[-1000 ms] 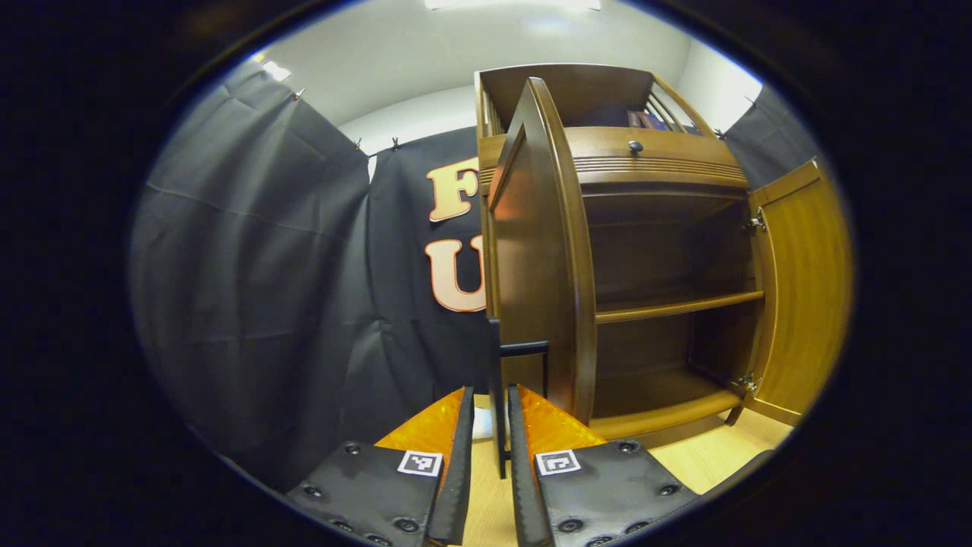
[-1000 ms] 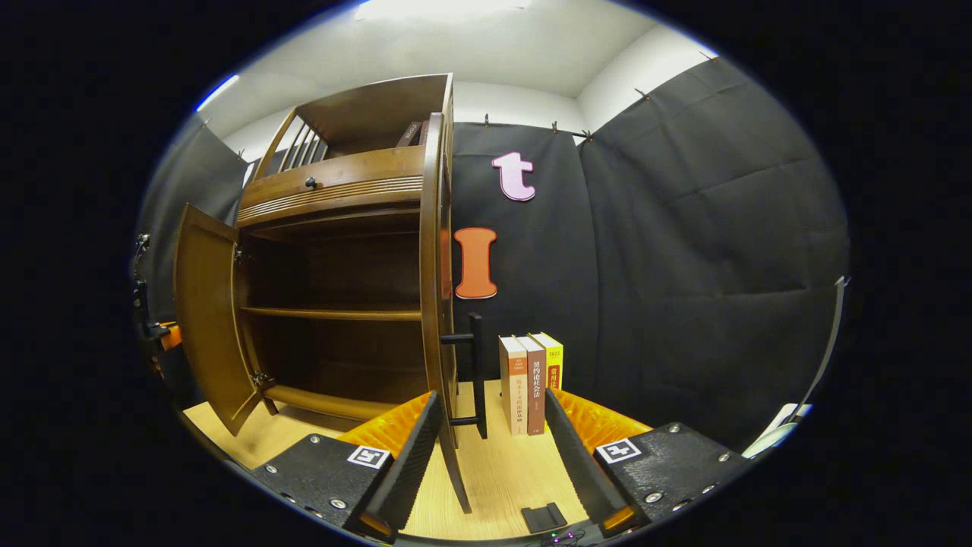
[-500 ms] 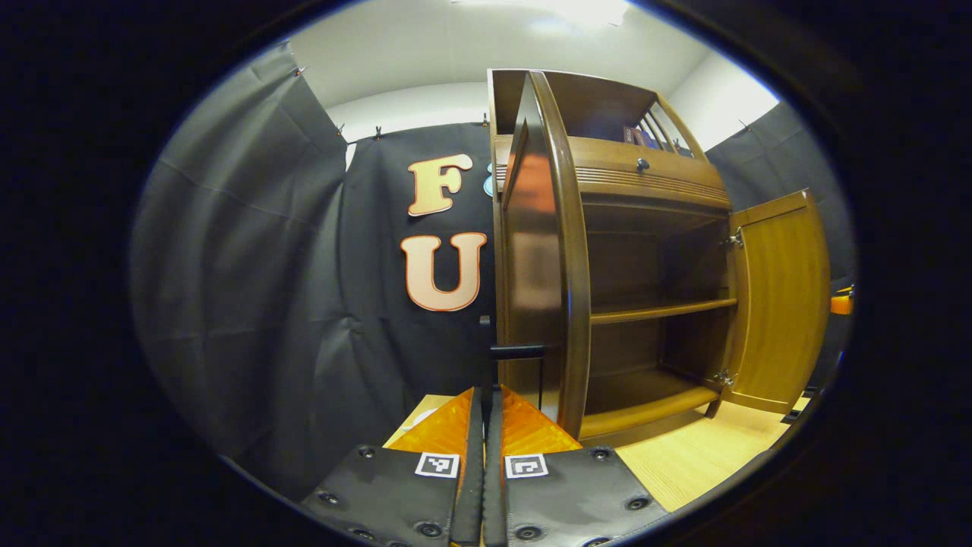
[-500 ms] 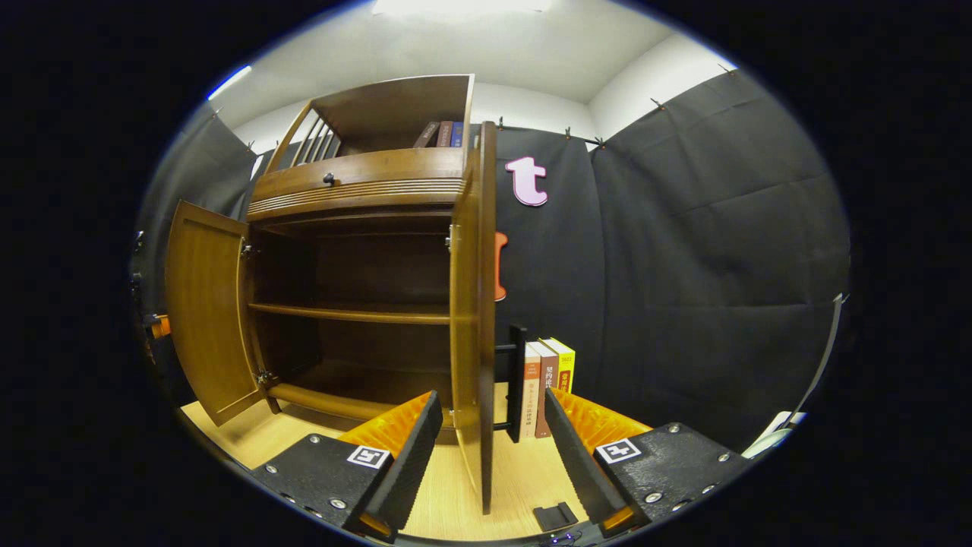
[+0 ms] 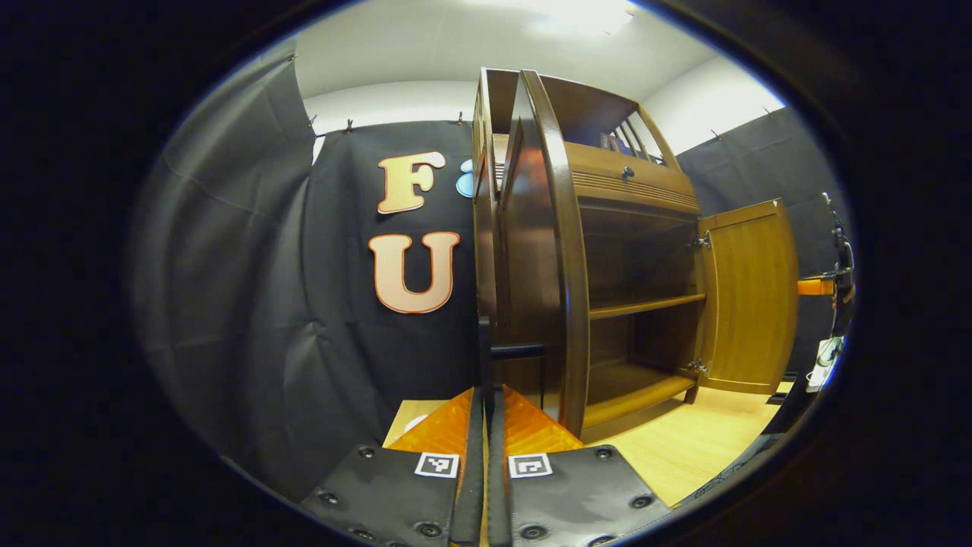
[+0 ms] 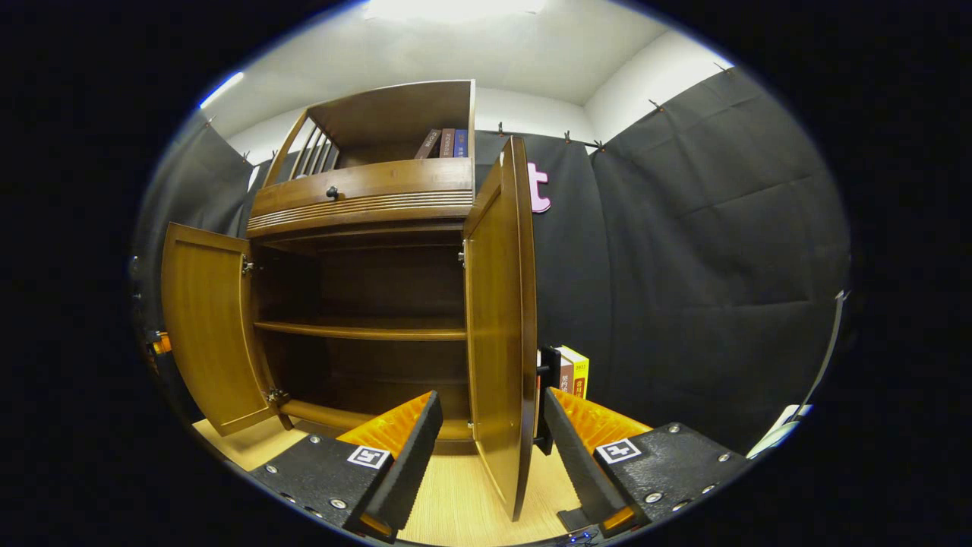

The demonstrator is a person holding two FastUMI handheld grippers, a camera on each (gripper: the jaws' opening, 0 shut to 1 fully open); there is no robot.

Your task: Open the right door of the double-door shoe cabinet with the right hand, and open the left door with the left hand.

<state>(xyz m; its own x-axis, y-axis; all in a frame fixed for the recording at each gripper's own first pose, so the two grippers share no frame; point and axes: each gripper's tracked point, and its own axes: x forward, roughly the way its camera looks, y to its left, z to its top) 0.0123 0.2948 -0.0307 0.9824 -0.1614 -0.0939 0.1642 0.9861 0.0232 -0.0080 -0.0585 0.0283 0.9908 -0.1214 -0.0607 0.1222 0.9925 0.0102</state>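
1. The left gripper (image 5: 486, 425) has its two fingers drawn almost together around the lower end of the black bar handle (image 5: 486, 357) of the left door, with only a sliver of space between them. Whether both fingers actually press on the bar cannot be told.
2. That handle stands upright on short black brackets off the outer face of the brown wooden left door (image 5: 543, 251), which in the left gripper view is swung out so far that it is seen nearly edge-on, its curved rim running from top to floor.
3. The right gripper (image 6: 490, 433) is spread wide and grips nothing. The free edge of the brown wooden right door (image 6: 497, 319) stands in the gap between its fingers, touching neither.
4. The black bar handle of the right door (image 6: 544, 403) peeks out behind that door's edge, just beside the right-hand finger (image 6: 569, 441).
5. Both doors of the brown wooden double-door shoe cabinet (image 6: 364, 197) stand open, showing a dark interior with one middle shelf (image 6: 357, 330) and a bottom board.
6. Above the doors runs a ribbed drawer front with a small dark knob (image 6: 332, 193), and above it an open top shelf holding a few leaning books (image 6: 444, 143).
7. The cabinet stands on a light wooden floor (image 6: 456, 509). Near its right corner, against the black cloth wall, upright books (image 6: 573, 372) stand behind the right door.
8. In the left gripper view the other gripper (image 5: 828, 285) shows far off beyond the right door's edge.
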